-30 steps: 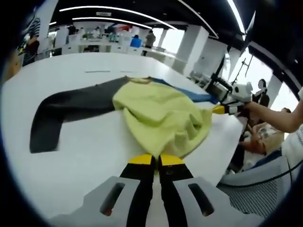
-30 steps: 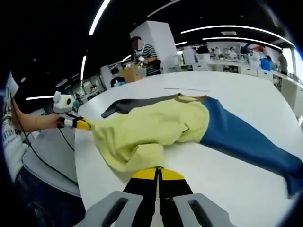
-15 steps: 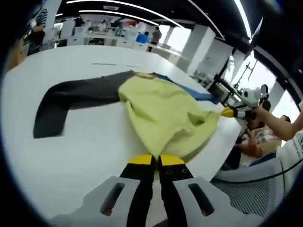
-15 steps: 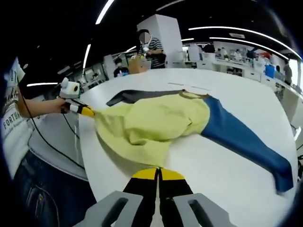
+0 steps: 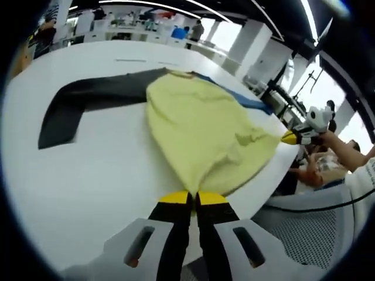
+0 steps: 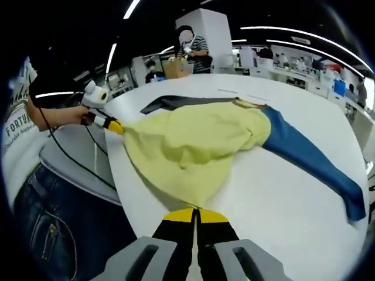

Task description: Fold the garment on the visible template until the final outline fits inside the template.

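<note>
**Currently: both grippers clamped on the hem of the yellow body, garment spread on the white surface**

Left gripper (image 5: 192,199): black jaws with yellow tips, pressed together on the near hem of the soft yellow fabric body of the garment (image 5: 202,126). In the right gripper view this same gripper (image 6: 115,127) sits at the left corner of the hem, past the surface edge, held by a hand (image 6: 82,115).

Right gripper (image 6: 196,215): jaws closed tight on the hem at the near edge of the yellow body (image 6: 193,146). In the left gripper view it (image 5: 291,138) shows at the right, gripping the other hem corner, with a hand (image 5: 331,140) behind it.

Garment layout:
- Yellow body lies on the flat white surface (image 5: 88,175), hem stretched between the two grippers at the near edge, some wrinkles near the right-hand corner.
- Dark grey sleeve (image 5: 88,102) runs out flat to the left in the left gripper view, bent at the elbow.
- Blue sleeve (image 6: 310,164) runs out flat to the right in the right gripper view, cuff near the surface edge.

Template outline: cannot tell where it is on the surface.

Person in jeans (image 6: 64,211) stands at the surface edge.
</note>
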